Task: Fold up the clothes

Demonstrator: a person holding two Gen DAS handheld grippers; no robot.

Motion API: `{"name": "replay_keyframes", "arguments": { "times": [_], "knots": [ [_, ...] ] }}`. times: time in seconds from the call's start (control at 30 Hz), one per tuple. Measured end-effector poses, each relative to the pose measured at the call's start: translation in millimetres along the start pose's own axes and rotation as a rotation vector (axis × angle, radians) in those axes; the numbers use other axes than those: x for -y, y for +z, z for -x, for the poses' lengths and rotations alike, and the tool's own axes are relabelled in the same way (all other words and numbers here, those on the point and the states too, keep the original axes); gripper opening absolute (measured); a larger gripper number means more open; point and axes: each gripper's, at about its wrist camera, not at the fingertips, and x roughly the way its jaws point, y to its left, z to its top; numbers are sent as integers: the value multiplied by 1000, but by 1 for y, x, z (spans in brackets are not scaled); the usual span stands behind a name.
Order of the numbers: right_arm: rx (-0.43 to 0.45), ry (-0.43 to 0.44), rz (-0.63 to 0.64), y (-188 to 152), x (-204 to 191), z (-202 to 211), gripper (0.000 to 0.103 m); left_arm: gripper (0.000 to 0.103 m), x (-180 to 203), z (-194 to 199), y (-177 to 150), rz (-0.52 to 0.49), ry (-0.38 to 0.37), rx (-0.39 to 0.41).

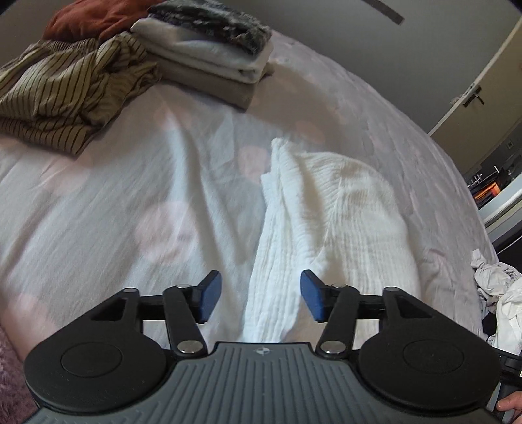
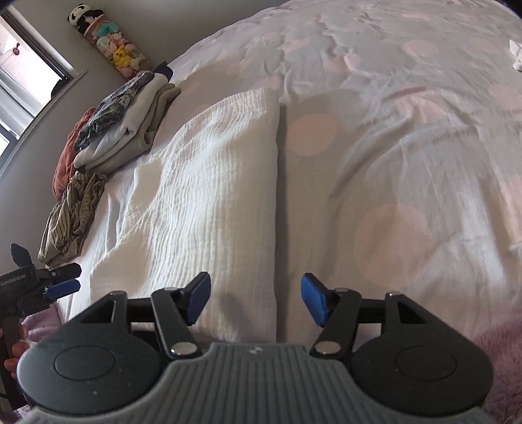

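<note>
A white garment of crinkled cloth lies folded lengthwise on the bed, its long straight edge running from near to far down the middle of the right wrist view. The right tool hangs over the near end of that edge with its blue pads set wide; nothing is between them, and the pads press on no cloth. In the left wrist view the left tool is also spread wide above the near left edge of the garment, with cloth below the gap but not pinched; the picture is a little blurred. From the right wrist view the left tool shows at the near left, just off the garment's corner, with fingers wrapped round its handle. The bed wears a pale cover with faint pink spots, rumpled to the right of the garment. At the far left of the bed sits a neat stack of folded clothes, a dark patterned piece on top of white and beige ones. Beside it, nearer, lies a crumpled striped garment, and behind that a rust cloth. A heap of unfolded whites sits at the right edge of the left wrist view. Soft toys hang on the far wall by a window.
</note>
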Motion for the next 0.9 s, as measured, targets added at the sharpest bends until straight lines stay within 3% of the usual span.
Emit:
{"name": "replay_keyframes", "arguments": {
  "times": [0.2,0.57,0.73,0.9],
  "knots": [
    [7,20,18,33,-5,-10,72,57,21,-32,33,-95,-14,-14],
    [-19,46,28,94,-4,-57,73,57,2,-114,74,-6,-44,-67],
    [-41,54,-19,122,8,-92,73,57,-9,-148,77,44,-57,-107],
    [-68,50,-75,142,22,-125,73,55,-8,-162,72,19,-83,-95]
  ]
}}
